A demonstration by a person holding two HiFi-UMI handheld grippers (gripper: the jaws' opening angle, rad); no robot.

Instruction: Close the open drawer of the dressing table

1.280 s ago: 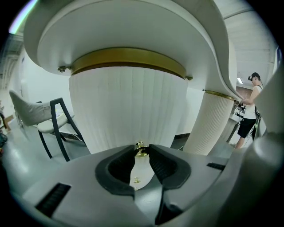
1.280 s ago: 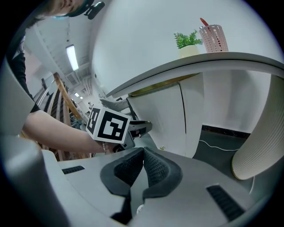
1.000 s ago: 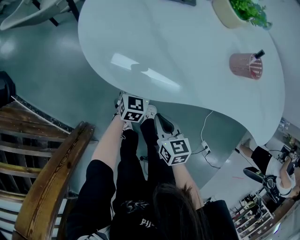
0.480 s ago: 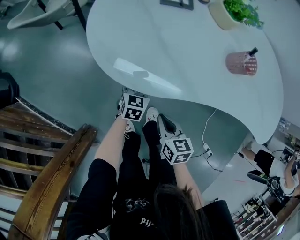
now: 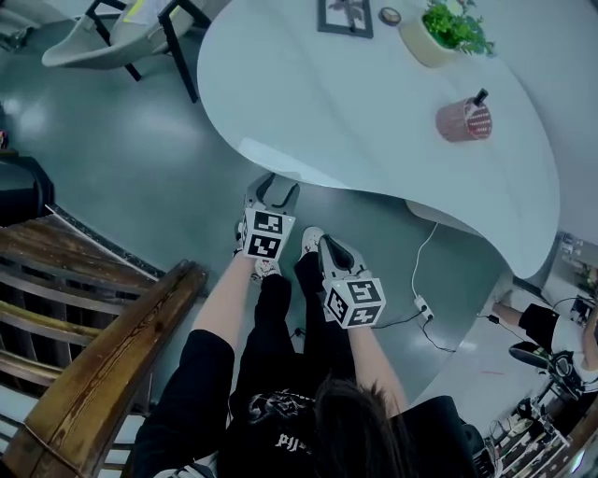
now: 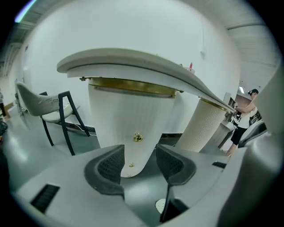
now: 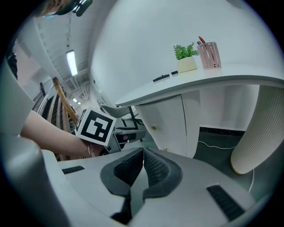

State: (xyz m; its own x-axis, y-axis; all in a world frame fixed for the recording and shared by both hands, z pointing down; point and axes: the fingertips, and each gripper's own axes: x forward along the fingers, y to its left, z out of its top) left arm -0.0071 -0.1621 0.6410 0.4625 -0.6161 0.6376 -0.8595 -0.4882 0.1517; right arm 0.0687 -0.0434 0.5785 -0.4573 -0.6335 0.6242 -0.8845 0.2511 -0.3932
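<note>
The white dressing table (image 5: 374,103) has a curved top; its ribbed pedestal (image 6: 120,119) carries a small brass knob (image 6: 138,138). That knobbed front looks flush with the pedestal, and I see no drawer standing out. My left gripper (image 5: 277,190) sits just in front of the table's near edge, pointing at the knob. In the left gripper view my left gripper (image 6: 140,153) has its jaws opening, with nothing between them. My right gripper (image 5: 320,243) hangs lower and to the right, over the person's legs. In its own view my right gripper (image 7: 143,156) is shut and empty.
On the top stand a potted plant (image 5: 441,28), a pink pen holder (image 5: 464,119) and a picture frame (image 5: 345,16). A pale chair (image 5: 103,33) stands at the far left, dark wooden furniture (image 5: 103,355) near left. A power strip (image 5: 422,307) lies on the floor.
The left gripper has drawn back from under the table's edge and its jaws have spread apart. Both grippers have risen a little. The right gripper's jaws stay together.
</note>
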